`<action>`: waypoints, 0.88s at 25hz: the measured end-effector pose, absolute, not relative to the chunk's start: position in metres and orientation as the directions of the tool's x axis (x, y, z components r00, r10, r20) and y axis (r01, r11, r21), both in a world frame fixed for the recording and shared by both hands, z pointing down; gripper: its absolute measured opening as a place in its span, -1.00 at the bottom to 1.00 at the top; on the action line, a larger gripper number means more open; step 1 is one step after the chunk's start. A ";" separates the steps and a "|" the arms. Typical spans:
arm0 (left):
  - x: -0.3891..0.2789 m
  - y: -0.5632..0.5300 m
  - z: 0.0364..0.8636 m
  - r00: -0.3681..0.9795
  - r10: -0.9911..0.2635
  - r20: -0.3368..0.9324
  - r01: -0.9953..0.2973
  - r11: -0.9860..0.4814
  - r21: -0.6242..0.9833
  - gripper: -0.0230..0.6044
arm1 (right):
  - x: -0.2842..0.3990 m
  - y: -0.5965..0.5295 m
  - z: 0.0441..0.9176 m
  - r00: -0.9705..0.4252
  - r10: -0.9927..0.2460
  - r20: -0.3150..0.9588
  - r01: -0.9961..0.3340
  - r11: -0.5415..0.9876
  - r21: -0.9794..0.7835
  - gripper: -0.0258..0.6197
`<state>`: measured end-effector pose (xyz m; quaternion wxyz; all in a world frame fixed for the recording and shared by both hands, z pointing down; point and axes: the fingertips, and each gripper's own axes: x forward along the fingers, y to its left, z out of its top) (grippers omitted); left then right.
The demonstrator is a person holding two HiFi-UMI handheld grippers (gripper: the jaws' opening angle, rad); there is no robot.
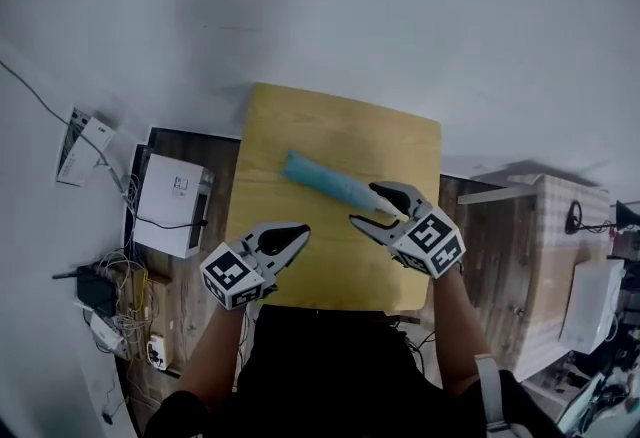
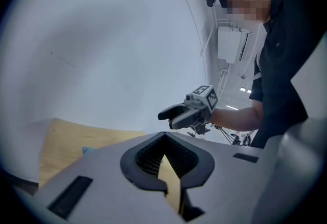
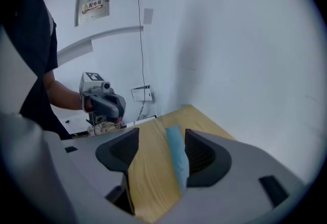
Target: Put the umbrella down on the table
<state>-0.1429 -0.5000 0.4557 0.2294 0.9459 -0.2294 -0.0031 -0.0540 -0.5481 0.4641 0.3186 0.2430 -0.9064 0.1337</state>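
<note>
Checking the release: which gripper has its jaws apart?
The right gripper: its jaws stand apart with the blue umbrella's end between them, while the left gripper's jaws are together, holding nothing.

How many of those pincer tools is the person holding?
2. The left hand-held gripper is above the table's near left part, shut and empty. The right hand-held gripper is at the blue umbrella's near end, jaws apart on either side of it.

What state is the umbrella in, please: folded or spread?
Folded: the umbrella lies flat on the table as a slim blue roll.
</note>
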 end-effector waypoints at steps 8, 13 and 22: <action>-0.130 -0.467 0.400 0.899 -0.438 0.003 -0.408 -0.835 0.370 -0.89 | -0.046 -0.496 0.374 -0.825 -0.454 0.335 -0.524 0.837 -0.156 -0.72; -0.115 -0.424 0.355 0.892 -0.452 -0.023 -0.426 -0.855 0.295 -0.89 | -0.019 -0.444 0.337 -0.859 -0.457 0.229 -0.491 0.863 -0.119 -0.85; -0.060 -0.285 0.356 0.889 -0.456 0.021 -0.443 -0.849 0.287 -0.89 | 0.041 -0.297 0.340 -0.905 -0.422 0.058 -0.423 0.873 -0.241 -0.85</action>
